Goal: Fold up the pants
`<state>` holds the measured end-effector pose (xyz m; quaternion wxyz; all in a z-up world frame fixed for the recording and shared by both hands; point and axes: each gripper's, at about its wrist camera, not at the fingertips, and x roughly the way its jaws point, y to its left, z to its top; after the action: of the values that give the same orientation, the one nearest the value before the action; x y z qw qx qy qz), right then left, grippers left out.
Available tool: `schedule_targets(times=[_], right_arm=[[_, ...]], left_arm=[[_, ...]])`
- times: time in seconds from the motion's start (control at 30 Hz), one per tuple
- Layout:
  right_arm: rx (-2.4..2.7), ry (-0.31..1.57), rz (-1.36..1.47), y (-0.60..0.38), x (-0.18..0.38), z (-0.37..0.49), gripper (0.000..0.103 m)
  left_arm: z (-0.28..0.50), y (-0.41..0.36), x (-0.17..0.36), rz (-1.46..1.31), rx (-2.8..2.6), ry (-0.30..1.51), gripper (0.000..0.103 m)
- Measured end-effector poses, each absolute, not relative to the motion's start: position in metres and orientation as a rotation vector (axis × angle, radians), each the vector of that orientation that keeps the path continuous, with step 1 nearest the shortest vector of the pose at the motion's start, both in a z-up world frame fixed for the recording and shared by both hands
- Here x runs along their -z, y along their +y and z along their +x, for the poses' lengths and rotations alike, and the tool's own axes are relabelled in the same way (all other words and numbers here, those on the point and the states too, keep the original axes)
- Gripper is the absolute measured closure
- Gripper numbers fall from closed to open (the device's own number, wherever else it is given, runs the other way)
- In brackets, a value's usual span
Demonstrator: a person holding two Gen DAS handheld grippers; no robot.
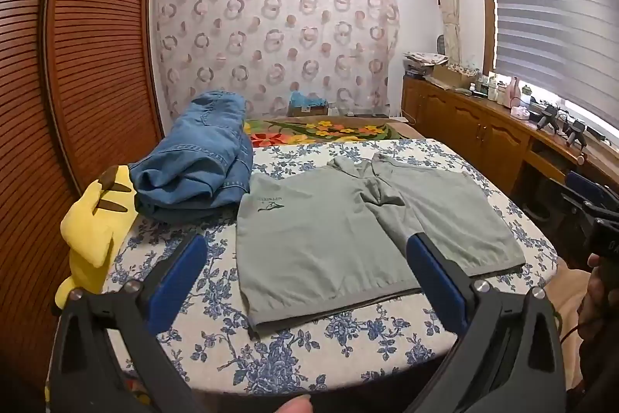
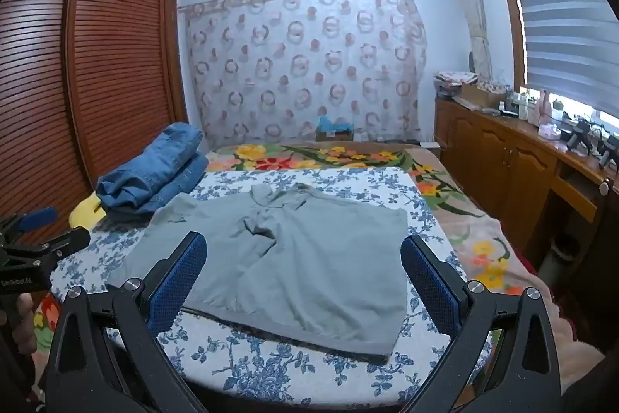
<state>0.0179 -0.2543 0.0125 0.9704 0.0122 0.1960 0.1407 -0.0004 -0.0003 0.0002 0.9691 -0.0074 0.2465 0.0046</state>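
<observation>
Tools (image 1: pixel 305 273) (image 2: pixel 303 271) wide apart, poised above flat grey shorts (image 1: pixel 367 231).

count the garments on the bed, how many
2 that I can tell: grey shorts spread flat mid-bed, and folded jeans at the far left beside a yellow plush. The denim stack may hold more than one piece.

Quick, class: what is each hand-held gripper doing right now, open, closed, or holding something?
Left hand-held gripper: open, holding nothing, above the grey shorts.
Right hand-held gripper: open, holding nothing, also above the shorts.
</observation>
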Motion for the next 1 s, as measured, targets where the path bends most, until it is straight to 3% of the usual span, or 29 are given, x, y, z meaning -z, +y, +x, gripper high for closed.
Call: schedule_targets(times=[1.0], right_arm=[[-0.298, 0.388, 0.024, -0.245, -0.017, 0.016, 0.0]], left_arm=[[-0.001, 0.001, -0.001, -0.019, -0.009, 0.492, 0.0]])
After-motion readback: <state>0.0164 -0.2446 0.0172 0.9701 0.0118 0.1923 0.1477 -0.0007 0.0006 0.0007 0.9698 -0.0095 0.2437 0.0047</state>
